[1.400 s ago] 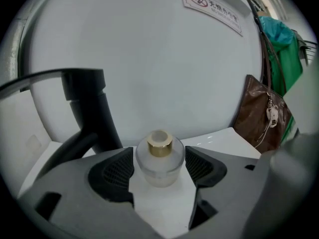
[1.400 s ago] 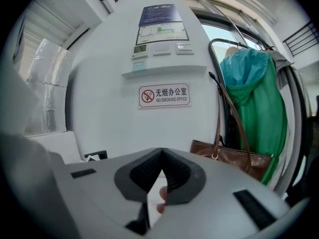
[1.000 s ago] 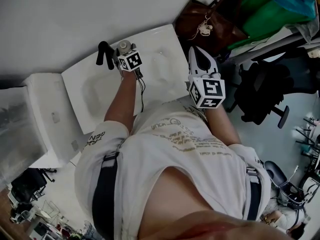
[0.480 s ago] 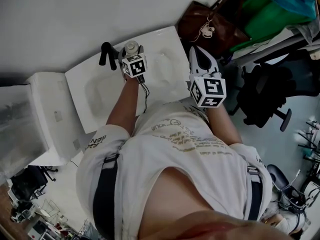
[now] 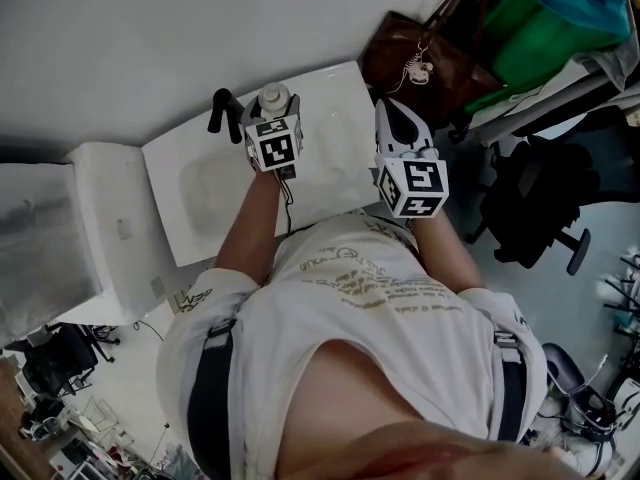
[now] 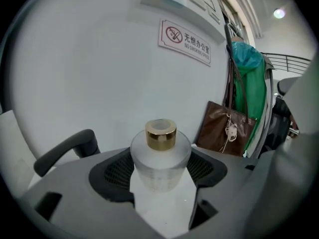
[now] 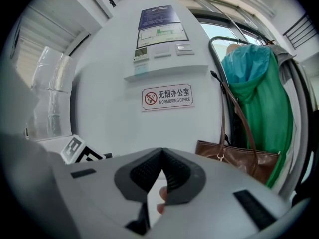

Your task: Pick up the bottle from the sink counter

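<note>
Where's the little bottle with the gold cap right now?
In the head view the bottle sits between the left hand-held gripper's jaws, at the back of the white sink, just right of the black faucet.

In the head view, the left gripper (image 5: 272, 109) hides the bottle (image 5: 274, 94) below its cap and shoulder.
</note>
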